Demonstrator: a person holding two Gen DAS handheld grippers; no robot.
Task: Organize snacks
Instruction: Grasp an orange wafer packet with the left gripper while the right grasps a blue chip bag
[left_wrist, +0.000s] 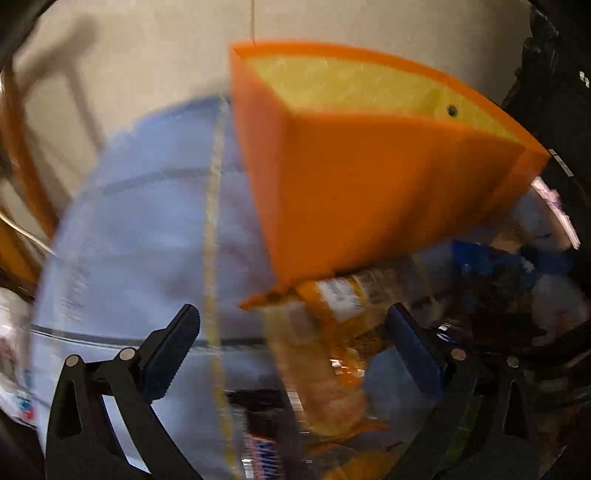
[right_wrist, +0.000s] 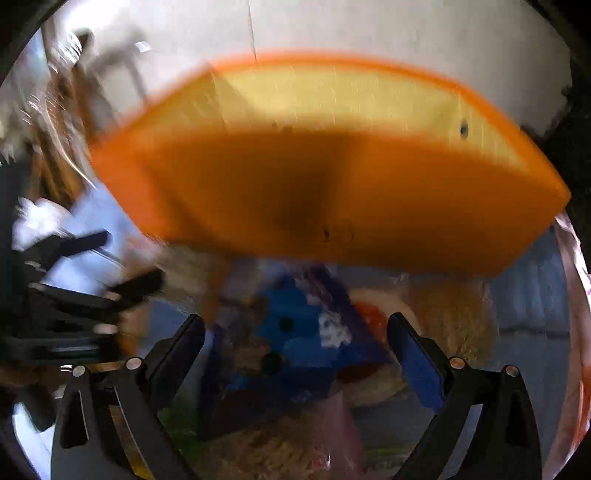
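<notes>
In the left wrist view, the left gripper (left_wrist: 291, 354) stood wide open, its two fingers spread with nothing between the pads. Beyond them hung an orange bin (left_wrist: 369, 192) with a pale yellow inside, seen corner-on and tilted, a small dark hole in its inner wall. Beneath the bin's lower corner lay an orange-wrapped snack pack (left_wrist: 332, 350) with a white label panel too blurred to read. Nearer the camera sat a dark Snickers bar (left_wrist: 258, 443), part of its blue and white lettering showing. A light blue cloth (left_wrist: 147, 240) with a pale yellow stripe covered the surface to the left, and a blue packet (left_wrist: 491, 258) lay blurred off to the right; this view alone showed the cloth's stripe and the Snickers wrapper

In the right wrist view, the right gripper (right_wrist: 295, 350) was likewise spread wide and empty. The same orange bin (right_wrist: 332, 192) filled the upper middle, here seen broadside. Below it, between the fingers, lay a blue packet (right_wrist: 306, 332) with white patches, its print unreadable, and a tan, fuzzy-looking pack (right_wrist: 450, 317) just to its right. At the left edge the other gripper (right_wrist: 92, 288) appeared, blurred, which the left view could not show
</notes>
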